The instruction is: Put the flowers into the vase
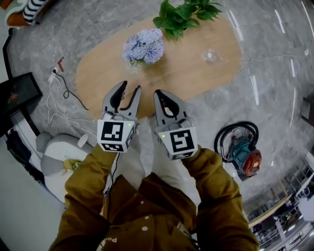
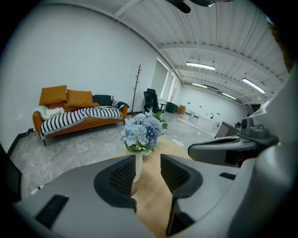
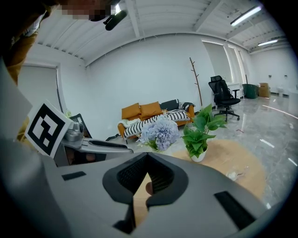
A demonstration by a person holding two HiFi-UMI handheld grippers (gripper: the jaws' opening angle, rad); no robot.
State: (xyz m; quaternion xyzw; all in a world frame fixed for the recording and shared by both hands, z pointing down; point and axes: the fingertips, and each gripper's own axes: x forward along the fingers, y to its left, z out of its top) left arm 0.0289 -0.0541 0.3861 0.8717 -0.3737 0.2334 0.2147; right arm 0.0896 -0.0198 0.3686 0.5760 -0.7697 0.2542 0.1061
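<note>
Fingers (image 2: 122, 179) of your left gripper (image 2: 148, 161) stand a narrow gap apart with nothing between them; through that gap you see only the light wooden oval table (image 2: 153, 204) and, farther off, the bunch of pale blue hydrangea flowers (image 2: 142, 131). Your right gripper (image 3: 147, 160) has its ribbed dark fingers (image 3: 132, 175) closed tip to tip on nothing. In the head view both grippers hang side by side over the near edge of the table (image 1: 196, 81), left gripper (image 1: 132, 89) and right gripper (image 1: 158, 94) close together, your arms in mustard-brown sleeves (image 1: 86, 196). The blue flowers (image 1: 143, 46) sit well ahead of the grippers on the table's far left part, and the left gripper view shows them in a slim white vase (image 2: 138, 163). A leafy green potted plant (image 1: 184, 13) stands just beyond them, and a small clear glass vessel (image 1: 211, 55) sits apart on the table's right side.
</note>
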